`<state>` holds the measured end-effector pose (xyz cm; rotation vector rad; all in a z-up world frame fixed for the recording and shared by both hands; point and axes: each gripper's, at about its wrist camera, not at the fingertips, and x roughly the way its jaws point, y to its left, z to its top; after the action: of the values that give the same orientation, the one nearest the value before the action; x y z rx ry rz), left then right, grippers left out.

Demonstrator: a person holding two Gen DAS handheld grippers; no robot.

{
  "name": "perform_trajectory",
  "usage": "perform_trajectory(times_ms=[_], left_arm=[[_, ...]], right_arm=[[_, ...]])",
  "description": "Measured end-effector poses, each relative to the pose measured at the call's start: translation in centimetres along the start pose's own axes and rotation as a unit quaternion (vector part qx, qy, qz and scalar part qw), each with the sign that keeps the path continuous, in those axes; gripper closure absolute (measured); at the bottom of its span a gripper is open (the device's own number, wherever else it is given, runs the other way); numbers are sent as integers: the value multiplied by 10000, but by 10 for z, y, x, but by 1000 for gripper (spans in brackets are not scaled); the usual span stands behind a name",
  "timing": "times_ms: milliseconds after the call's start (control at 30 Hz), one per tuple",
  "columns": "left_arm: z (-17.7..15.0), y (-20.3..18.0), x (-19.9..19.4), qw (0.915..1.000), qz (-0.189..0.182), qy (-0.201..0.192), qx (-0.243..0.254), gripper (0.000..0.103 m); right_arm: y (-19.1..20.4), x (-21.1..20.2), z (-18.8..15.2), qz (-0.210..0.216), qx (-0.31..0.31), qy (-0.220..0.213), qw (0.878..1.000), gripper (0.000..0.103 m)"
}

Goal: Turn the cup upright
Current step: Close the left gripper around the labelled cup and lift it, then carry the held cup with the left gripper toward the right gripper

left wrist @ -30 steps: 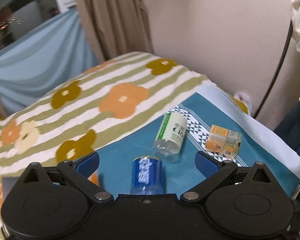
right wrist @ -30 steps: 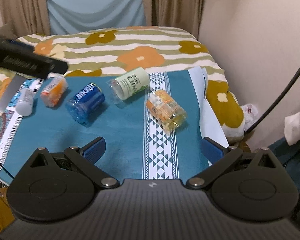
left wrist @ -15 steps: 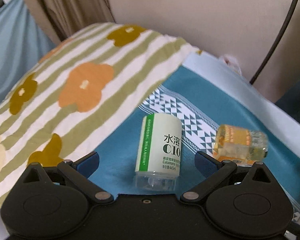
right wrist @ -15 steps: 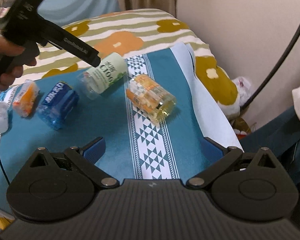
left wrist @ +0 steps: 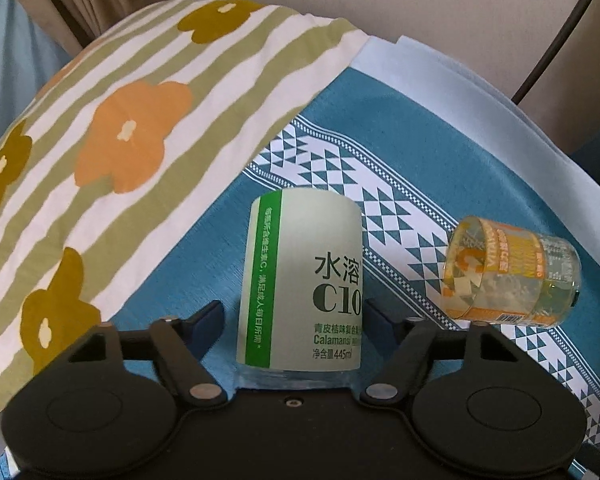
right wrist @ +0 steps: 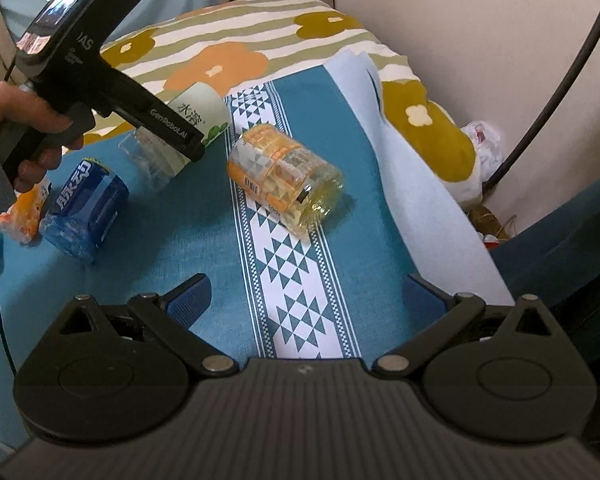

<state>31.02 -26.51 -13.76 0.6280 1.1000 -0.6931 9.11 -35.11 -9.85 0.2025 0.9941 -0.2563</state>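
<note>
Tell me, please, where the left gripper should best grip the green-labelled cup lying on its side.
Probably across the labelled wall of the green-labelled cup, approaching from its clear end. It lies on its side along the left gripper, whose fingers already flank its round sides.

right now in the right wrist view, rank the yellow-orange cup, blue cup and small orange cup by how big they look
1. yellow-orange cup, looks largest
2. blue cup, slightly smaller; roughly as far away, so the ranking is unsure
3. small orange cup, partly hidden, clearly smallest

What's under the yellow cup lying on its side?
The yellow cup lies on the blue cloth, across its white band of triangles; the pattern shows through its clear wall. The patch right under it is hidden.
</note>
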Motion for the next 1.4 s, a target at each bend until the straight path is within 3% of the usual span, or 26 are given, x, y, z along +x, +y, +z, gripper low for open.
perform_trajectory(times_ms=[33, 367, 600, 867, 1067, 1400], left_arm=[[0, 1, 2, 10000, -50, 14, -13, 36], [-1, 4, -10, 9995, -182, -163, -186, 37], [-8, -3, -46, 9978, -221, -413, -466, 37], [-41, -18, -103, 9915, -68, -780, -1037, 37], [-84, -25, -145, 9800, 117, -1007, -1714, 37], [-169, -45, -187, 9507, 466, -1149, -2844, 37]], right_arm=[[1, 1, 0, 5, -13, 13, 10000, 0], [7, 4, -1, 84, -75, 47, 9999, 0], [11, -7, -1, 191, -242, -31, 9995, 0], [11, -32, -7, 351, -482, -215, 9980, 0], [6, -53, -10, 529, -722, -428, 9951, 0], [16, -76, -22, 1022, -1450, -639, 9821, 0]])
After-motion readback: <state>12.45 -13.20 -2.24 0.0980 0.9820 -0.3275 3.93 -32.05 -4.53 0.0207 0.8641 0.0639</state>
